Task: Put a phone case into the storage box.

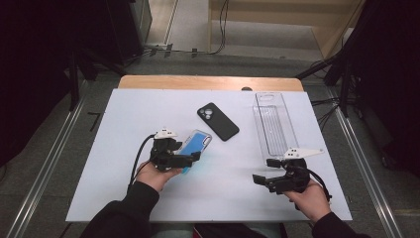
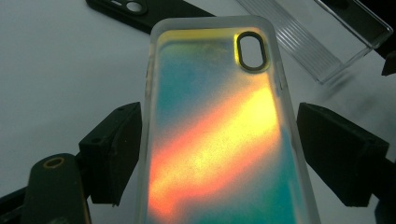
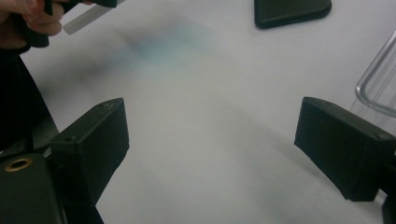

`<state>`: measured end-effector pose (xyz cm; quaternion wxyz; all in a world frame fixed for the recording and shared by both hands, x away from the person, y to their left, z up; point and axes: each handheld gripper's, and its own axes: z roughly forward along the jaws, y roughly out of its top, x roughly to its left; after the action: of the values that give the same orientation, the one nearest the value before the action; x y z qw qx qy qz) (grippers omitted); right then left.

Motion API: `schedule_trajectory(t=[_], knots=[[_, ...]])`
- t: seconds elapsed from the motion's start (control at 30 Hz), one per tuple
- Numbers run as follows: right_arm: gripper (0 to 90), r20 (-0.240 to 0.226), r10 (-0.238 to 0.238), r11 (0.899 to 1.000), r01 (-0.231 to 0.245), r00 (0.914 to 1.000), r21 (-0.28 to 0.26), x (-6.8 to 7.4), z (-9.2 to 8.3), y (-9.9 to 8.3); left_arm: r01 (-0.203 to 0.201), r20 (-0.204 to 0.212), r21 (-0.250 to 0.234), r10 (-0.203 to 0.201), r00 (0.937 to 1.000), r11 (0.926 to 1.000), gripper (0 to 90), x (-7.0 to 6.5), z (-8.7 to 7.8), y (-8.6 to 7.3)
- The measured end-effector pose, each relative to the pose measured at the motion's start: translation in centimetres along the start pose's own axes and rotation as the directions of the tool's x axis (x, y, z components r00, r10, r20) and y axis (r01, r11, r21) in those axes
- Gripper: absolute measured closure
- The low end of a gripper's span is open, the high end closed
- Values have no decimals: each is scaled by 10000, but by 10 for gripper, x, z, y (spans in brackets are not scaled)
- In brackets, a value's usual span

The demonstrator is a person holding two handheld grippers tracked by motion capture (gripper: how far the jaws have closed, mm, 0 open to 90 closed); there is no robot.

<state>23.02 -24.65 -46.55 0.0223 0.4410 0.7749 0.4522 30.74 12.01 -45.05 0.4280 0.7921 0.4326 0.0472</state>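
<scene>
The shiny case [image 2: 219,135] runs off the bottom of the left gripper view, so its near end is cut off, and in the high view the left tool [image 1: 190,159] covers that end too. Its colours go from blue to orange and yellow, and it has a camera hole near the top. The case sits between the left tool's two jaws; the left jaw touches its edge, but a thin gap may show at the right jaw, so a firm grip is hard to make out. In the high view the case is lifted a little and tilted over the white tabletop [image 1: 124,148], left of the middle. The left hand [image 1: 157,174] wraps the tool from below, pointing it up and to the right. The right tool [image 1: 264,171] is wide with nothing in it, held low near the front right, pointing left. A black case [image 1: 218,121] lies flat past the shiny one. A clear tray [image 1: 274,124] lies on the right, partly cut off in both gripper views.
</scene>
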Motion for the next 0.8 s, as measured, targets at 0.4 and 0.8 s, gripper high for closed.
schedule_trajectory(t=[0.4,0.8], knots=[[83,42,551,9985,-551,9985,-11,10,12,16,70,-432,-838,-107,9990,9965,173,-15,10,-6],[134,-41,1058,9936,-1059,9944,-391,18,21,34,44,-646,-1811,-164,9978,9835,173,-24,15,-15]])
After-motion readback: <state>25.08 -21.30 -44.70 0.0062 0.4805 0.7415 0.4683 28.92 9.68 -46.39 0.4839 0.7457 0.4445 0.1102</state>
